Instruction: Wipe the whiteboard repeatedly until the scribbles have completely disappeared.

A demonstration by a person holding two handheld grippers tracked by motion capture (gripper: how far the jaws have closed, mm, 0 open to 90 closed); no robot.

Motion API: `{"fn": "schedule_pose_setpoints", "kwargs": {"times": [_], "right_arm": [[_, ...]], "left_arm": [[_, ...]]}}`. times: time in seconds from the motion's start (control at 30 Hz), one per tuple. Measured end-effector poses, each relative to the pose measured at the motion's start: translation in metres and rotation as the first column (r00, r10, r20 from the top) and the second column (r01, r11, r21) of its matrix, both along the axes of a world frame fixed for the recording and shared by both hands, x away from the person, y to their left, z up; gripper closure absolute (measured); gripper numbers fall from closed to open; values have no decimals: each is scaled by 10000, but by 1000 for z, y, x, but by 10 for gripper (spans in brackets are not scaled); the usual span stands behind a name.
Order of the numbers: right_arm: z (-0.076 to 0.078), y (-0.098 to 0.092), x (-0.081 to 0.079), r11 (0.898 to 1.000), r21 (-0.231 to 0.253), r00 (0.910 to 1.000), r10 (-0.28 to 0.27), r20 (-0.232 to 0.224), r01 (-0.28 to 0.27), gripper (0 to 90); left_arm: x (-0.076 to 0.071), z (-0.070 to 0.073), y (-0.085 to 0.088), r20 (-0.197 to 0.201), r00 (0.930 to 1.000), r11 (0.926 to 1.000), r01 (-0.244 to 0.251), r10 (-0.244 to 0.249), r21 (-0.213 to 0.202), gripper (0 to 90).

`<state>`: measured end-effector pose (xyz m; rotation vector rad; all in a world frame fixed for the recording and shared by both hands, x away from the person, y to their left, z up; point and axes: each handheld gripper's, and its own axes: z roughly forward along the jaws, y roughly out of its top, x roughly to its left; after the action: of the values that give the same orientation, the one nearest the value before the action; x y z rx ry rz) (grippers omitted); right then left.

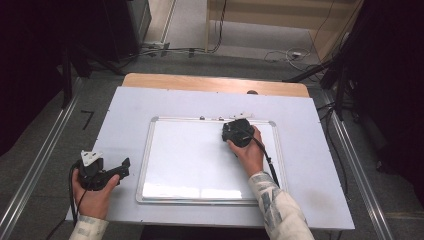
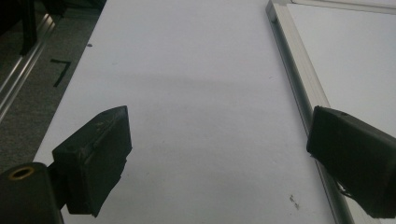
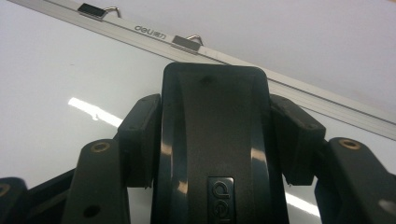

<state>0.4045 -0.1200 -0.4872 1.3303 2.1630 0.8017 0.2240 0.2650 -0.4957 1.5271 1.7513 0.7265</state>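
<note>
Two readable marks stand out in the right gripper view: the word "deli" printed on the silver top frame of the whiteboard [image 3: 56, 84], between two small metal hanging clips [image 3: 187, 43], and part of the same brand moulded into the back of the black eraser [image 3: 215, 140]. The right gripper [image 3: 215, 135] has its jaws closed tight against both sides of that eraser, which sits on the board near its top edge; in the high view the right gripper [image 1: 238, 133] shows at the board's upper right part. The left gripper [image 1: 102, 172] is held over the table [image 1: 310, 165] just left of the whiteboard [image 1: 200, 165], its jaws spread wide with nothing between them. A pale sheet covers the table, with bare wood showing along the far edge. On the grey carpet [image 1: 50, 145] to the left a black mark like a "7" [image 1: 87, 119] can be read. Metal rails run along both sides of the table, and cables lie on the floor beyond it.
</note>
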Motion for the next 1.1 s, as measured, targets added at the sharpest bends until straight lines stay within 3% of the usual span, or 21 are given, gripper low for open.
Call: {"fn": "schedule_pose_setpoints", "kwargs": {"times": [0.5, 1.1], "right_arm": [[0, -21, 1, 9994, 56, 9994, -350, 1, 350, 388], [0, -25, 1, 9996, 2, 9996, -289, -3, 289, 388]], "left_arm": [[0, 0, -1, 21, 10000, 10000, -17, 17, 15, 71], [1, 0, 0, -9, 10000, 10000, -6, 6, 10, 70]]}}
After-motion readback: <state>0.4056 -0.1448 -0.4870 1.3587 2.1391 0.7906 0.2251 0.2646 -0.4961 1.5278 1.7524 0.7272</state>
